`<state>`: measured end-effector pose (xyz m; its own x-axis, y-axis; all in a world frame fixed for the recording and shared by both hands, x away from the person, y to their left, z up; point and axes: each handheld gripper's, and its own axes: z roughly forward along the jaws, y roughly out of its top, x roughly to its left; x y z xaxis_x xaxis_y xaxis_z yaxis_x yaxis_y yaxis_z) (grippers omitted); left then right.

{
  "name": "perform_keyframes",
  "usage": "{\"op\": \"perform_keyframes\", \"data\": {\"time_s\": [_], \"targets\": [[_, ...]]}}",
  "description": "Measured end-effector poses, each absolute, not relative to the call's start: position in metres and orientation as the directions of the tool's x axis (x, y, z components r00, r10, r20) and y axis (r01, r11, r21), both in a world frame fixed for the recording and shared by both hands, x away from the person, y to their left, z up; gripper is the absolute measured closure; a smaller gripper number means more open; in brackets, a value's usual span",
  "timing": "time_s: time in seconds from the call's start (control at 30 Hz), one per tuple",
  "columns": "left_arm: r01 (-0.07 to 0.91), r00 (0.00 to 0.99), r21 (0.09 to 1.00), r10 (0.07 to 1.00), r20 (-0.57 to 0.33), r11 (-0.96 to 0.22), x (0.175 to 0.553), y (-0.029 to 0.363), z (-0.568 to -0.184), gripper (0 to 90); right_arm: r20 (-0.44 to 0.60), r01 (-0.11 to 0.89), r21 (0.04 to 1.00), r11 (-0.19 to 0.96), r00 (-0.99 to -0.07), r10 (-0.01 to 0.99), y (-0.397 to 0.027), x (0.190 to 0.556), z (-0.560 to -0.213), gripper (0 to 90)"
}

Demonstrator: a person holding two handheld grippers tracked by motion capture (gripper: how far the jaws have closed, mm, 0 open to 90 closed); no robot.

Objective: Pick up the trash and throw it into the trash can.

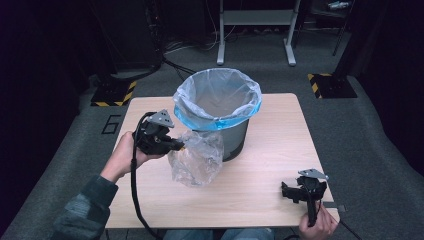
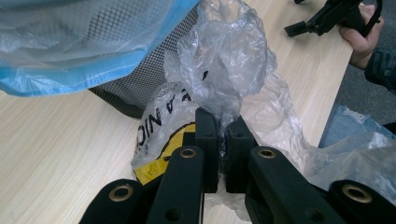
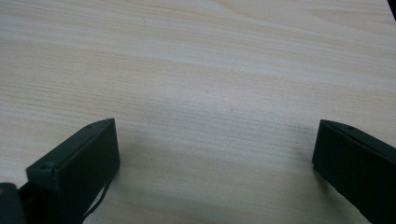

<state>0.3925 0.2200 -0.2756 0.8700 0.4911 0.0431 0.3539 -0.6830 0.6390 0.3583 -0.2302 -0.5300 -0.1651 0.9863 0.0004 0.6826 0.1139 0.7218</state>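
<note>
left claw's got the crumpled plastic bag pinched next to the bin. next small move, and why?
Probably lift the left claw up and toward the rim. It is shut on the crumpled clear plastic bag, which hangs low beside the lined black mesh bin, below its opening. The right claw is open and apart over the light wooden table.

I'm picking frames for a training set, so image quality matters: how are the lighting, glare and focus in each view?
High view: table lit evenly, surroundings dark, slightly soft; liner on the bin shows mild sheen. Left gripper view: clear plastic bag glares white in its creases, the near jaws are blurred. Right gripper view: woodgrain sharp, jaws out of focus, soft shadows beneath them.
</note>
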Motion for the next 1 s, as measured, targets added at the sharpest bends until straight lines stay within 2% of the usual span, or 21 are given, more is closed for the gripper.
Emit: {"op": "perform_keyframes", "data": {"time_s": [0.63,1.0], "targets": [[0.321,0.89,0.634,0.453,0.052,-0.703,0.399,0.215,-0.244,86.7,0.004,0.683,0.722,0.11,-0.163,0.987,-0.23,0.358,-0.53,0.0],[0.334,0.885,0.637,0.463,0.04,-0.694,0.409,0.218,-0.23,86.8,0.004,0.682,0.723,0.11,-0.163,0.987,-0.23,0.358,-0.53,0.0]]}}
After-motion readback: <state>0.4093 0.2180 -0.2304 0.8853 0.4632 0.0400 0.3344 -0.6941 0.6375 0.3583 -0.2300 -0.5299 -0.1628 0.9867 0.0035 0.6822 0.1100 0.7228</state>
